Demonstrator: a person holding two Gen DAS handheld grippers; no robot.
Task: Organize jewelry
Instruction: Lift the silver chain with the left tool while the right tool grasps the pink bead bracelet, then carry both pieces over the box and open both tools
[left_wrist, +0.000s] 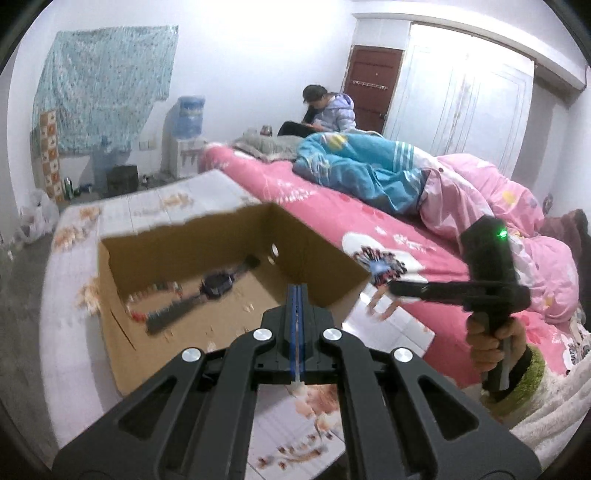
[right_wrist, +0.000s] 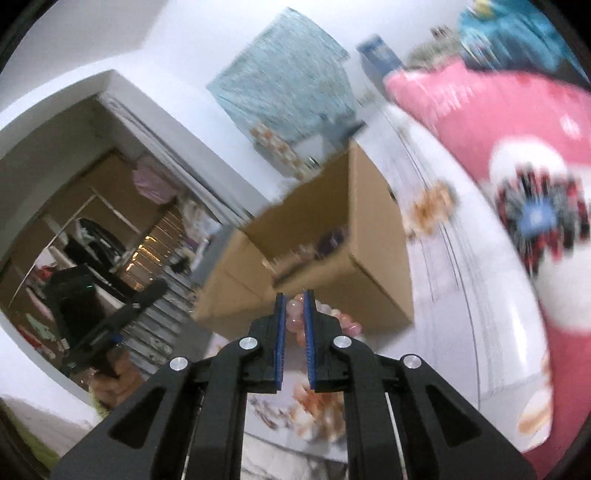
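An open cardboard box (left_wrist: 122, 321) stands on the flowered table; inside lie a dark wristwatch (left_wrist: 207, 291) and a beaded bracelet (left_wrist: 147, 299). My left gripper (left_wrist: 297, 291) is shut and empty, its tips above the box's near right corner. My right gripper (right_wrist: 294, 295) is shut on a pink bead bracelet (right_wrist: 295, 308), held just in front of the box (right_wrist: 373, 258). In the left wrist view the right gripper (left_wrist: 391, 290) hovers right of the box with the pale beads (left_wrist: 384, 302) hanging at its tip.
The table (left_wrist: 70, 332) has a white flowered cover. A bed (left_wrist: 332, 206) with pink sheets and bundled quilts runs along its right side. A person (left_wrist: 328, 109) sits at the bed's far end. A water dispenser (left_wrist: 188, 136) stands by the far wall.
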